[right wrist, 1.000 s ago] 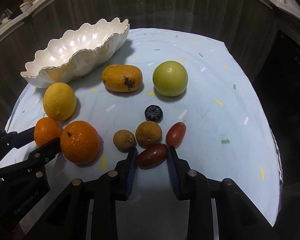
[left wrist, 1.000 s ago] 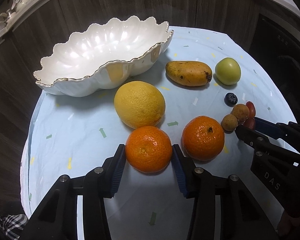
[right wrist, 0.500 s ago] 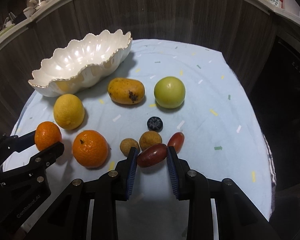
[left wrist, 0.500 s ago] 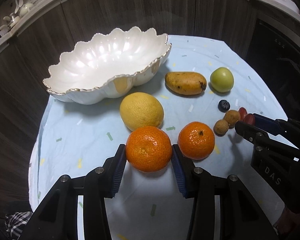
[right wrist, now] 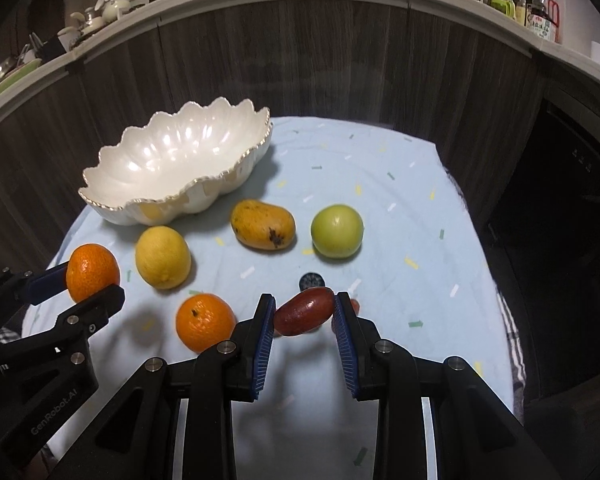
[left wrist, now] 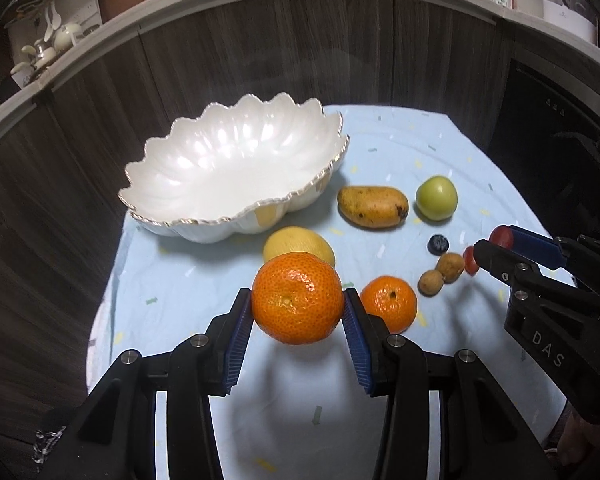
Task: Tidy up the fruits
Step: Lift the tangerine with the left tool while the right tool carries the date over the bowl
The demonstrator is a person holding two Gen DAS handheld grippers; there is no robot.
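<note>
Both pairs of jaws are closed on fruit: our left gripper (left wrist: 298, 322) clamps a round orange mandarin (left wrist: 297, 297) between its blue ribbed pads, and our right gripper (right wrist: 303, 322) clamps an oblong dark-red grape tomato (right wrist: 304, 311) the same way. Each fruit hangs clear of the cloth, with its shadow lying on the fabric below it.

We see one container, a white scalloped ceramic bowl with a gold-edged rim (left wrist: 236, 222), standing at the far left corner of the table (right wrist: 428, 208), which is draped in a pale blue cloth with small coloured flecks. Its pearly inside holds no fruit.

Counting the fruit: two mandarins, the one we hold and a second, smaller-looking orange mandarin (left wrist: 388, 303) lying near the table's near edge. One yellow lemon (right wrist: 163, 257) sits just in front of the bowl. One yellow-orange mango with dark spots (right wrist: 263, 224) lies beside one round green apple (right wrist: 337, 231), both toward the middle of the table. One dark blueberry (left wrist: 438, 244) rests in front of the apple. Two small brown longans (left wrist: 450, 267) lie touching each other toward the right edge. Two red grape tomatoes: the held one, and a second (left wrist: 469, 261) on the cloth, partly hidden behind the right gripper's finger in the left wrist view.
</note>
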